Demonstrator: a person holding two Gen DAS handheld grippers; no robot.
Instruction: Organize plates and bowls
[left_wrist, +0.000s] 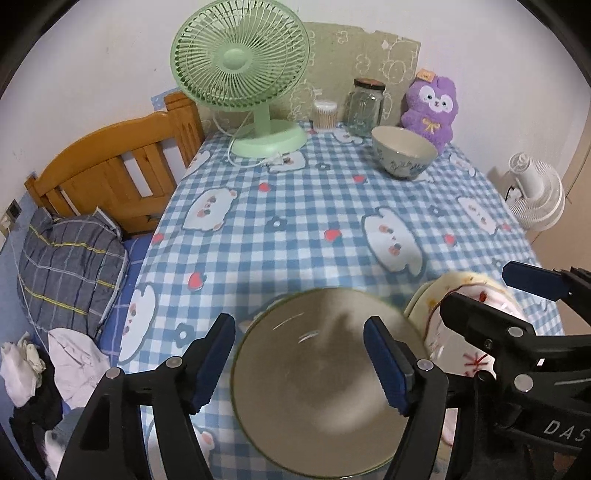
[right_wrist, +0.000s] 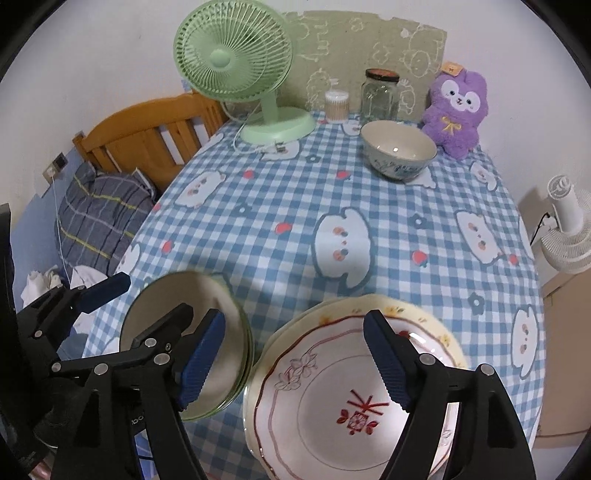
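Right under my left gripper (left_wrist: 299, 363) sits the green-rimmed bowl (left_wrist: 321, 384), near the table's front edge; it looks empty, and in the right wrist view its edge shows layered rims, so it may be a small stack. My left jaws are spread wide, one pad outside the rim and one over the inside, neither pressing on it.

Just beside it, below my right gripper (right_wrist: 295, 360), is the plate stack (right_wrist: 325, 398): a white plate with a red drawing on top, and at least one cream, flower-edged plate beneath. Those jaws are spread too, hanging over the top plate without pinching it.

Far across the checked tablecloth (right_wrist: 295, 206) stands a third dish, the blue-patterned bowl (right_wrist: 399, 149), upright and empty as far as I can see.

Behind it I count one glass jar (right_wrist: 380, 96) with a dark lid, one tub of cotton swabs (right_wrist: 337, 105), one green fan (right_wrist: 236, 70) and one purple plush toy (right_wrist: 456, 110). A white fan (right_wrist: 565, 229) stands off the table.
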